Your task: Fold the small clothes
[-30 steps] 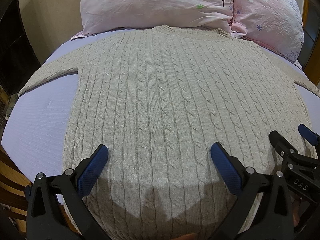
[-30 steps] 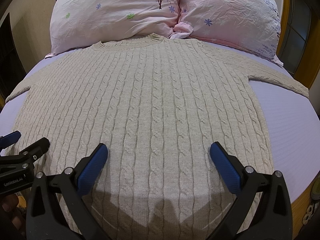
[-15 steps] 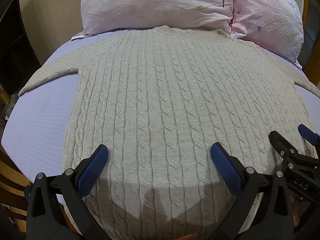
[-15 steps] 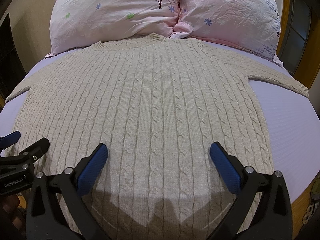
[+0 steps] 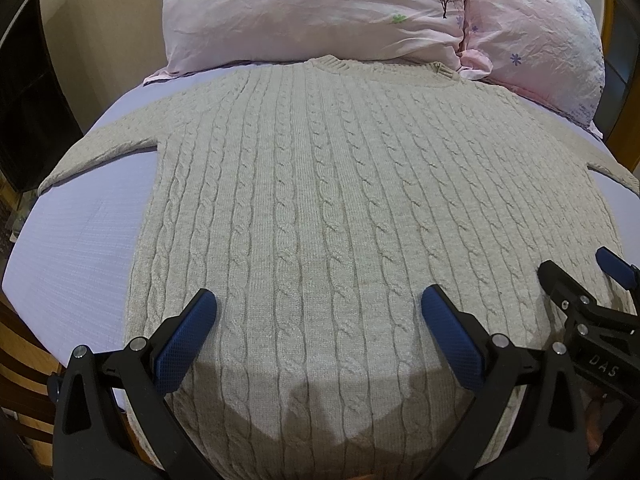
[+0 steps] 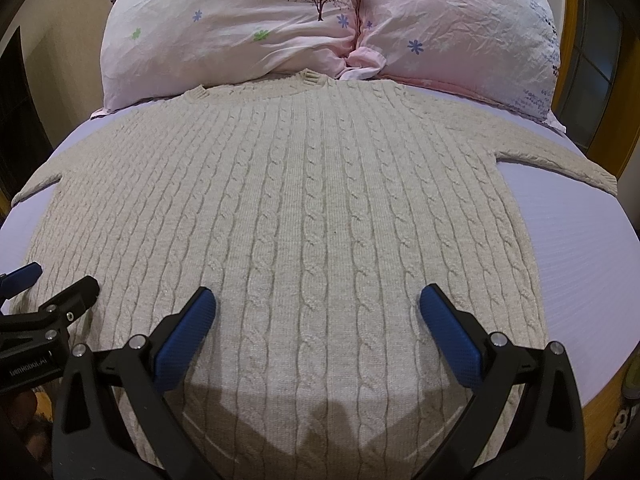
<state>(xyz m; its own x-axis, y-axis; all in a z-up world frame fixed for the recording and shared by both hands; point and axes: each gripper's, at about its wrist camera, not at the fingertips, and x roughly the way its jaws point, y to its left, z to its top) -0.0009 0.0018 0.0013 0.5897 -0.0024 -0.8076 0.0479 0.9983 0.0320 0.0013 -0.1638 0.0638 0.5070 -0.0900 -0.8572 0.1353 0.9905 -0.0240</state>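
Left wrist view: sweater (image 5: 320, 208) lies flat, face up, on the bed (image 5: 76, 240), collar (image 5: 340, 65) touching the pillows (image 5: 312, 12) at the far end, hem nearest the camera. Both sleeves are spread out to the sides, so nothing is folded yet. Flat and symmetric layout looks deliberate: it gives clean fold lines down the cable ribs. Left tool (image 5: 316, 320) hovers over the hem region, released, pads (image 5: 186, 338) spread wide, no cloth between them. It sits toward the sweater's left half, likely to take that side of the hem. Right tool (image 5: 580, 284) shows at the right edge, over the sweater's right side; also spread, holding nothing as far as this view shows.

Right wrist view: same sweater (image 6: 304, 216), centred on the bed (image 6: 576, 248), right sleeve (image 6: 560, 164) running out toward the bed's edge, cuff flat. Right tool (image 6: 316, 320) released, jaws wide apart above the lower body, its shadow falling on the knit just ahead of the hem. Left tool (image 6: 52, 284) is visible at the lower left edge, near the sweater's left side seam. The two tools sit side by side at similar height over the hem, well apart, which suits a two-handed grab of the bottom edge or the side edges.

Judgement: pre-grasp stage, no fold made. Knit is thick and floppy; pinching one layer only would skew the fold.
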